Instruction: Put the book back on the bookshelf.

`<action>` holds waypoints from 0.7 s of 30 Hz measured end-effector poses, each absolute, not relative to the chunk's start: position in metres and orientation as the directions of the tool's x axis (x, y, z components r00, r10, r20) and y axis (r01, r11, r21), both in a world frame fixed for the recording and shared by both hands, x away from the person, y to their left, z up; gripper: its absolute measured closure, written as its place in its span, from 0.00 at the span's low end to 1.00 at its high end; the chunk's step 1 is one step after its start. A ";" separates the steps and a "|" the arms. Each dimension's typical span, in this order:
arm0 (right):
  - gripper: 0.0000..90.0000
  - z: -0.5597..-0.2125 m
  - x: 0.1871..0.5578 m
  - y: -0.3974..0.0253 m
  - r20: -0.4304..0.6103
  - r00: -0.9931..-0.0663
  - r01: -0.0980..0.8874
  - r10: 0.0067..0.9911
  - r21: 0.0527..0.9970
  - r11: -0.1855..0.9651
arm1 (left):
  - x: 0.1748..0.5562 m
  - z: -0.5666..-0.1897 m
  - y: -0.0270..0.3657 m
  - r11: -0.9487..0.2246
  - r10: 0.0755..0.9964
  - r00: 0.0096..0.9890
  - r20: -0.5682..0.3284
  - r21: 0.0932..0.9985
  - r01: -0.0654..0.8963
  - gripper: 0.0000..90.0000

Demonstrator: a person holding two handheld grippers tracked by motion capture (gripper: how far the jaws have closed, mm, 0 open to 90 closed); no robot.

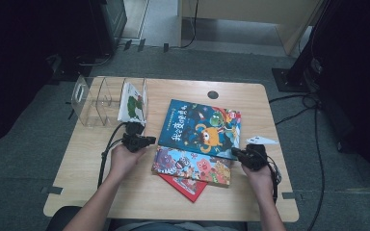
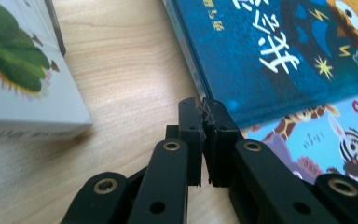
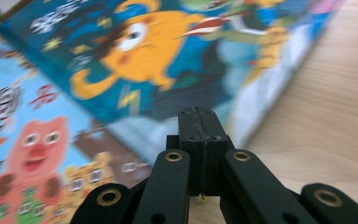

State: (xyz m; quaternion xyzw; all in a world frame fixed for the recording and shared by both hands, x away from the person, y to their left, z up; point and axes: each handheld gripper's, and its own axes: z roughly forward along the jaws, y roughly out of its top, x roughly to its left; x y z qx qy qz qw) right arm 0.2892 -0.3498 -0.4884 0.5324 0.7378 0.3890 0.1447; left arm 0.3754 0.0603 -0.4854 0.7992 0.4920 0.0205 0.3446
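My left gripper (image 2: 204, 105) and right gripper (image 3: 200, 116), jaws closed empty, flank the blue book (image 1: 200, 127) mid-worktop; one book (image 1: 134, 102) racked, three left.

Blue monster book (image 1: 200, 127) flat, overlapping colourful animal book (image 1: 192, 166); both mid-table

We take this for a lab or recording room: grey carpet (image 1: 38, 120) surrounds the small wooden table (image 1: 125, 192), black stand bases (image 1: 294, 77) and trailing cables (image 1: 313, 144) sit to its right, dark equipment (image 1: 111, 19) behind it.
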 end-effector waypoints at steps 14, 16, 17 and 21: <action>1.00 -0.502 0.319 -0.374 0.206 -0.253 0.696 0.945 0.718 0.030 | 0.377 -0.493 0.052 -0.289 0.794 0.516 -0.320 0.549 0.785 0.99; 1.00 -0.501 0.320 -0.371 0.171 -0.259 0.693 0.951 0.719 0.060 | 0.375 -0.491 0.050 -0.300 0.791 0.524 -0.316 0.546 0.782 1.00; 1.00 -0.500 0.320 -0.371 0.171 -0.257 0.695 0.951 0.716 0.059 | 0.374 -0.491 0.049 -0.303 0.792 0.526 -0.310 0.548 0.780 1.00; 1.00 -0.499 0.321 -0.373 0.186 -0.257 0.705 0.948 0.707 0.052 | 0.369 -0.488 0.048 -0.314 0.789 0.536 -0.299 0.554 0.771 1.00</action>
